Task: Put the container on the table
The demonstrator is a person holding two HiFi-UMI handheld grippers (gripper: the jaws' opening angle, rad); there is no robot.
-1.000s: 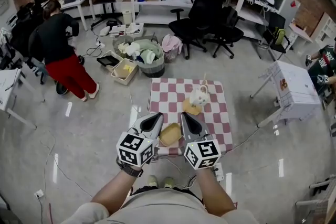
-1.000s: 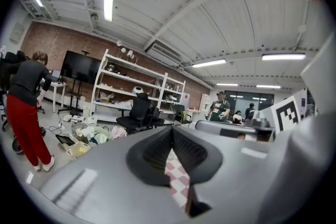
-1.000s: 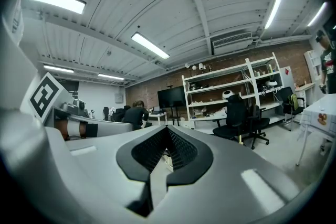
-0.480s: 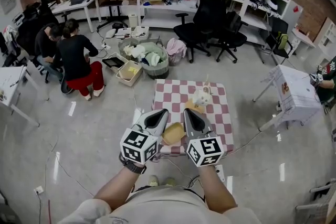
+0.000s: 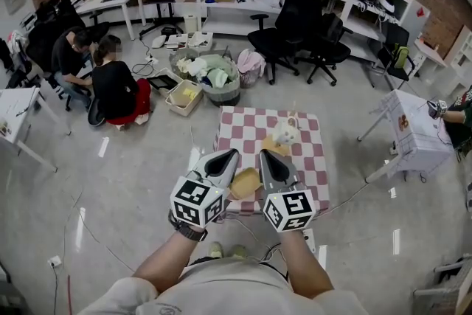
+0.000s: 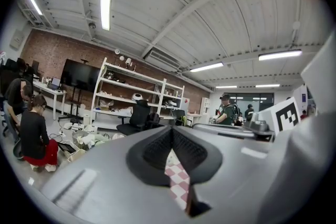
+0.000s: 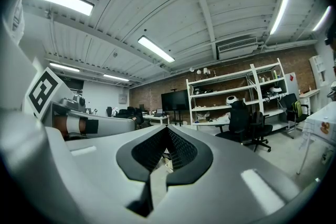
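The container (image 5: pixel 245 183), a tan open tray, sits between the two hand-held grippers, over the near edge of the checkered counter (image 5: pixel 310 158). From the head view it is unclear whether it already rests on the cloth or hangs just above it.

The counter's far half carries a white object (image 5: pixel 283 133) with a tan item (image 5: pixel 268 149) just beside it. The near half looks bare, so that is probably the place to aim for.

The left hand-held gripper (image 5: pixel 230 156) has its jaws together with nothing between them, and only a sliver of checkered cloth shows past them in its own view. The right hand-held gripper (image 5: pixel 264 157) is likewise closed on nothing. So the container seems to be pinched between the outer flanks of the two, one at each side.

To do this step well, both sides should probably press evenly and keep the tray level. They would lower it short of the tan item, then part sideways only once it bears fully on the cloth.
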